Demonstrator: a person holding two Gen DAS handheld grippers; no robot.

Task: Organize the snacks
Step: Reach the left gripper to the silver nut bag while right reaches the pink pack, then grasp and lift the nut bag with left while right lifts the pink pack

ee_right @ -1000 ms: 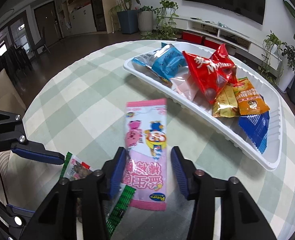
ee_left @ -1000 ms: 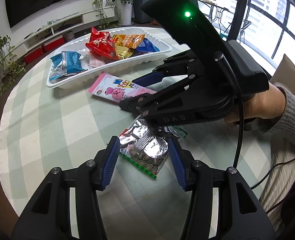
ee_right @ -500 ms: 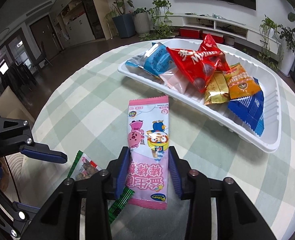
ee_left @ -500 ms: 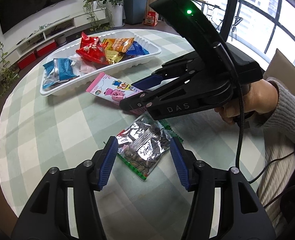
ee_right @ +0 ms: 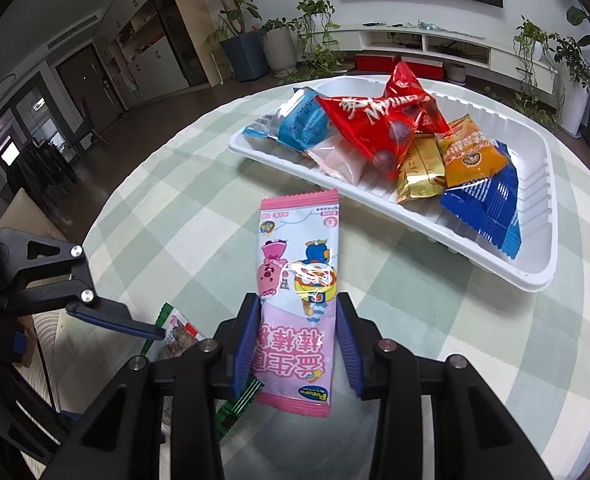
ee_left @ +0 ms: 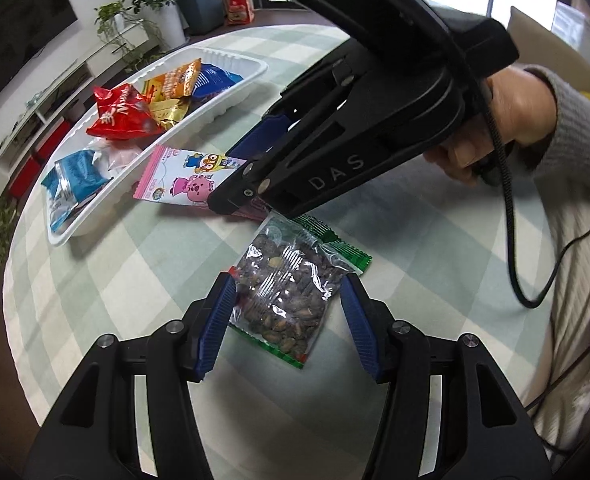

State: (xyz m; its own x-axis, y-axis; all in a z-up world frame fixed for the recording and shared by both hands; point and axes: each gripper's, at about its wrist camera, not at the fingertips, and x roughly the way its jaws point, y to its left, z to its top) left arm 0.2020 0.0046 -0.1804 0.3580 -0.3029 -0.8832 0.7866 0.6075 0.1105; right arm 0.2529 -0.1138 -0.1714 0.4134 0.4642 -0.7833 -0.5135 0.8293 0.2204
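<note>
Pink pack [ee_right: 297,304] sits pinched between your right gripper [ee_right: 297,346] pads, tray [ee_right: 535,280] just ahead with five snacks already in. Seed bag [ee_left: 285,290] lies on the table between your left gripper's [ee_left: 287,320] spread fingers, ungrabbed. Two left, I'd say.

The right gripper [ee_left: 251,184] is covering the lower end of the pink packet [ee_left: 183,178] at the centre of the left wrist view. In the right wrist view, the seed packet [ee_right: 175,334] at lower left is mostly hiding behind black gripper arms.
</note>
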